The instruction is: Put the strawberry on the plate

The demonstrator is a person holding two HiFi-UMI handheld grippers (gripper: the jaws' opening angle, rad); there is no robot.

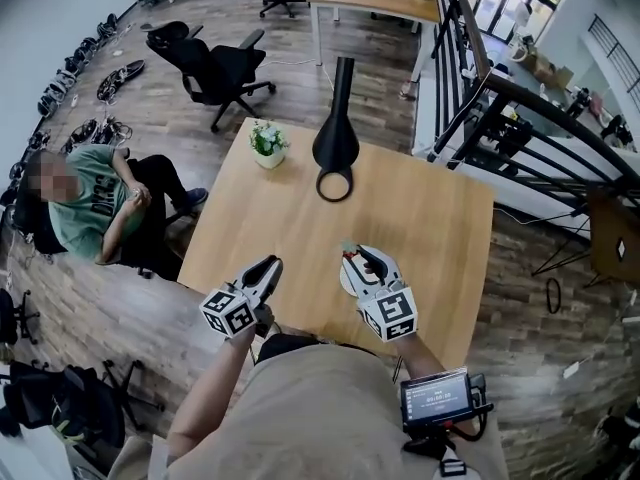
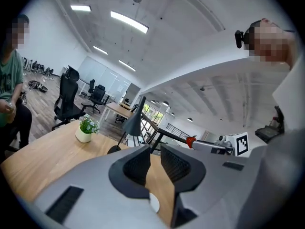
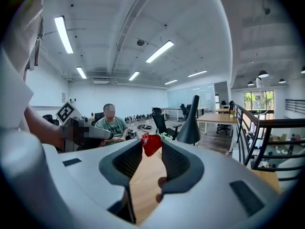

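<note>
Head view: the light wooden table (image 1: pixel 430 228) has a wide bare stretch across its middle and right side. The black cone-shaped lamp with a ring base (image 1: pixel 337 138) and the small green plant in a white pot (image 1: pixel 268 145) stand toward the far edge. The round white plate (image 1: pixel 345 280) lies near the table's near edge, partly hidden under the right gripper (image 1: pixel 358 258). That gripper's jaws are clamped on the red strawberry (image 3: pixel 151 143) at their tips, with the fruit in the air above the plate. The left gripper (image 1: pixel 270 265) hangs just left of the plate over the near edge, its jaws slightly parted with nothing between them. A seated person in a green shirt (image 1: pixel 90 208) is close to the table's left edge, and a black metal railing (image 1: pixel 520 118) runs past its right.
</note>
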